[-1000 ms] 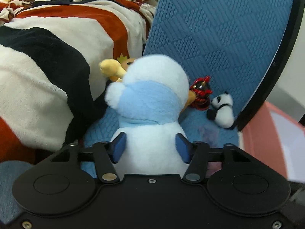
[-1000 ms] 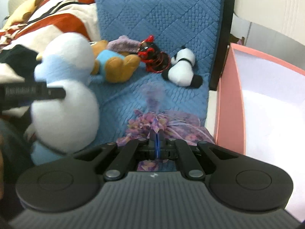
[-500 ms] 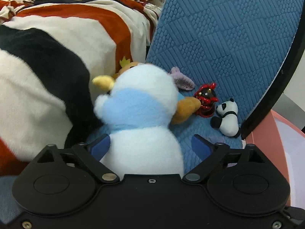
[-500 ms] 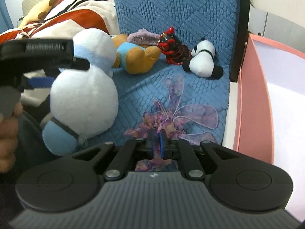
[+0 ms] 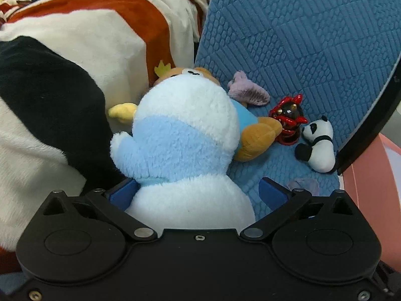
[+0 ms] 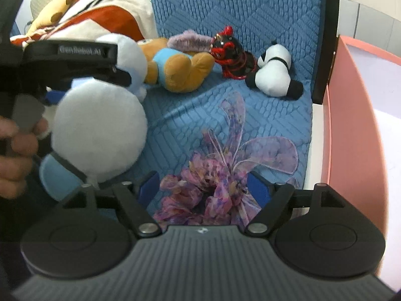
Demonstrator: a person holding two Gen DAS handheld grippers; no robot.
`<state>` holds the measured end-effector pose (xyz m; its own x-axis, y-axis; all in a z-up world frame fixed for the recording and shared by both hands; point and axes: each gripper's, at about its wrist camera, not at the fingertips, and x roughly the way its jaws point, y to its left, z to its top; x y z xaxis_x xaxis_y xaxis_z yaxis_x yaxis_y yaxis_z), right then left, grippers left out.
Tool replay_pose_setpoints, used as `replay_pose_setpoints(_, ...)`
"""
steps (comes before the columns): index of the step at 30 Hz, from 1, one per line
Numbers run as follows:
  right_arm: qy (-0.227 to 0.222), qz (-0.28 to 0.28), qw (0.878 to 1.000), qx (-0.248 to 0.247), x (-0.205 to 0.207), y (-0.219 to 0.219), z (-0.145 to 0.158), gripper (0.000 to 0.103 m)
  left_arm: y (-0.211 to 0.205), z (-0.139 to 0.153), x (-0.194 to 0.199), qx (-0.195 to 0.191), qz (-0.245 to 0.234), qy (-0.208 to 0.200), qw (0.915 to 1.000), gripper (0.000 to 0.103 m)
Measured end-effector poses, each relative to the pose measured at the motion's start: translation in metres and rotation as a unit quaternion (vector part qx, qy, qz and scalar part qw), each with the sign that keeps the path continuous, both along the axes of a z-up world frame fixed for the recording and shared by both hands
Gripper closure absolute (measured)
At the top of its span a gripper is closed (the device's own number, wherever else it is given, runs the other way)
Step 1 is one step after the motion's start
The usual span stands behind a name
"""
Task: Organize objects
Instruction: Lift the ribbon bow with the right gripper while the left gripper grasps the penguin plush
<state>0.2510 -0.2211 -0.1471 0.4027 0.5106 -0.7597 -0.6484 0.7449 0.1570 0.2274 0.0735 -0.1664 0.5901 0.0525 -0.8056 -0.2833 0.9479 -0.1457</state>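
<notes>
At lower centre of each view, both grippers had just been opening: the left gripper [image 5: 198, 193] stood apart around the plush penguin [image 5: 183, 150], the right gripper [image 6: 204, 188] apart around the purple ribbon flower [image 6: 220, 175].

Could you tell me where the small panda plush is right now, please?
The panda plush lies on the blue quilted cushion toward its right edge, just right of the red-and-black figurine, in both wrist views.

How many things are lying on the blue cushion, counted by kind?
Plush toys: 3, penguin, bear, panda
Red-black figurine: 1
Purple fuzzy piece: 1
Purple ribbon bow: 1
Total: 6
</notes>
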Motion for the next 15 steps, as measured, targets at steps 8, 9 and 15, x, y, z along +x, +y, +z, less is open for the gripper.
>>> replay_pose_setpoints(8, 0.017, -0.015, 0.999, -0.031, 0.010, 0.005, -0.024, 0.025, 0.026, -0.019, 0.020, -0.052, 0.025, 0.057, 0.9967, 0.001)
replay_pose_setpoints(9, 0.025, -0.015, 0.999, -0.031, 0.013, 0.004, -0.027, 0.025, 0.027, -0.021, 0.020, -0.061, 0.024, 0.060, 0.9961, 0.001)
replay_pose_setpoints(15, -0.006, -0.016, 0.999, -0.043, 0.009, 0.009, -0.035, 0.020, 0.019, -0.020, 0.016, -0.047, 0.011, 0.058, 0.9972, 0.001)
